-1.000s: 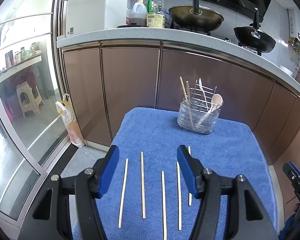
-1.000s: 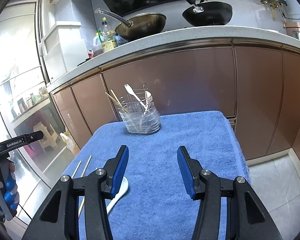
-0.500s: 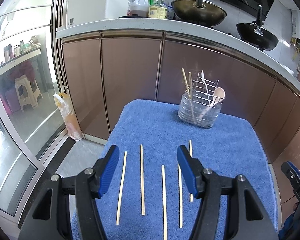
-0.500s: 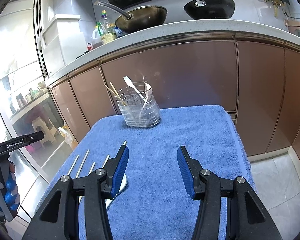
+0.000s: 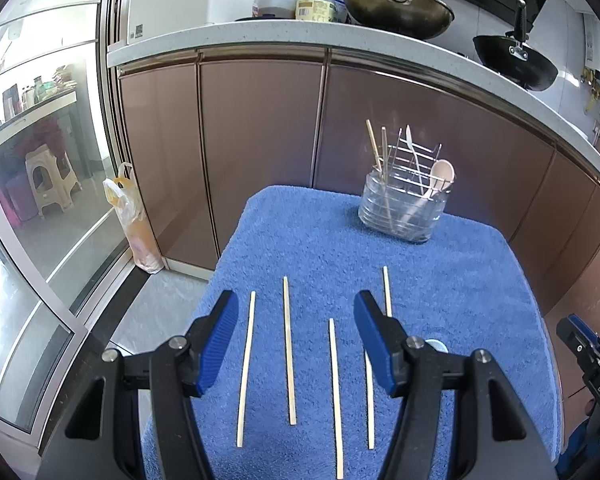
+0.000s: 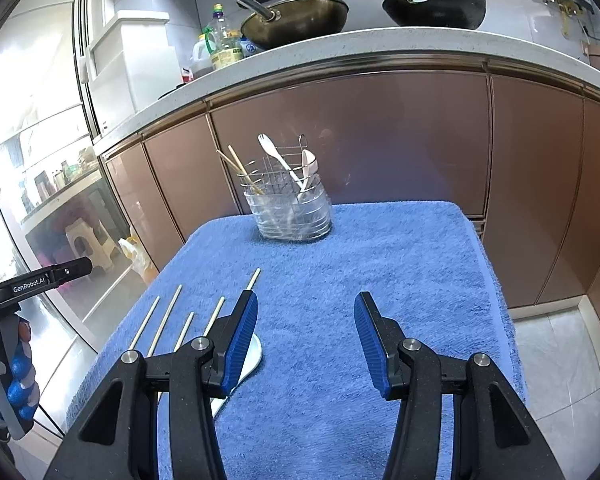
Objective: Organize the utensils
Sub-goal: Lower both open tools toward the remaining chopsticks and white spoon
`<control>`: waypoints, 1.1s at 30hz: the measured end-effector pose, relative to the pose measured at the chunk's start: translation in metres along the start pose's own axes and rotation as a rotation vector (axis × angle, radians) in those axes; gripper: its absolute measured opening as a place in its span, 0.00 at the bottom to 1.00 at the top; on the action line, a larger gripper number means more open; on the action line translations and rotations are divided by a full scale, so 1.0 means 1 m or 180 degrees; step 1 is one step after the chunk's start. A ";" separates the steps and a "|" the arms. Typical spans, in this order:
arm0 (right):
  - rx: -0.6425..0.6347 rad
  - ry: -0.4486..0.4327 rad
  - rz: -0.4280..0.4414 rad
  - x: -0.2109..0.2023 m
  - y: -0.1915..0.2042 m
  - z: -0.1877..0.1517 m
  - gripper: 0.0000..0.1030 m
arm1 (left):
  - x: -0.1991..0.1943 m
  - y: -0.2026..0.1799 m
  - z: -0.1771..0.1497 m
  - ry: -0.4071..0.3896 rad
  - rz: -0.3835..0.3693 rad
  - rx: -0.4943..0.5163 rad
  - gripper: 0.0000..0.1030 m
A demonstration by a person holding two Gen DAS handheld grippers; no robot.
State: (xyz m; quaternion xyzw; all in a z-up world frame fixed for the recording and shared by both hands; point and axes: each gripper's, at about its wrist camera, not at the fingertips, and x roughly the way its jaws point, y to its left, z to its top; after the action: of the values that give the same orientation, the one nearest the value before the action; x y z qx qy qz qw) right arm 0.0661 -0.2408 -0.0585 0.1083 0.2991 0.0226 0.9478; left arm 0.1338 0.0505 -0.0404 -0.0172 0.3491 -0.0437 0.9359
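Note:
Several wooden chopsticks [image 5: 288, 348] lie side by side on the near part of a blue towel [image 5: 324, 248]. My left gripper [image 5: 294, 340] is open and empty just above them. A clear utensil holder [image 5: 404, 210] at the towel's far end holds chopsticks, a fork and a spoon. In the right wrist view the holder [image 6: 294, 210] stands ahead, and the chopsticks [image 6: 164, 320] lie to the left. My right gripper [image 6: 306, 338] is open and empty above the towel [image 6: 380, 264]. A white spoon [image 6: 246, 360] lies under its left finger.
Brown cabinets [image 5: 260, 140] and a counter with two woks [image 5: 396, 8] and bottles stand behind the table. A glass door [image 5: 32, 160] and a plastic bag [image 5: 130, 220] are on the left. Tiled floor [image 6: 560, 360] lies to the right of the table.
Both grippers have drawn back and tilted downward, so more of the towel and chopsticks shows. Both stay open. Nothing on the towel has moved.

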 end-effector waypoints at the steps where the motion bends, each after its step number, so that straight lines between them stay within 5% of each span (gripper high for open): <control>1: 0.0000 0.0007 0.0000 0.001 0.000 0.000 0.49 | 0.001 0.000 0.000 0.0011 -0.0003 0.0004 0.56; 33: -0.0142 0.0498 0.0121 0.043 0.014 -0.012 0.49 | 0.053 -0.006 -0.034 0.0525 -0.0092 0.0275 0.56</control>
State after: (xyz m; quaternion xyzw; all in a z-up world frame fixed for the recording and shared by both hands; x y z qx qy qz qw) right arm 0.0951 -0.2206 -0.0893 0.0907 0.3695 0.0557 0.9231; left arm 0.1506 0.0398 -0.1001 0.0218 0.4224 -0.0735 0.9032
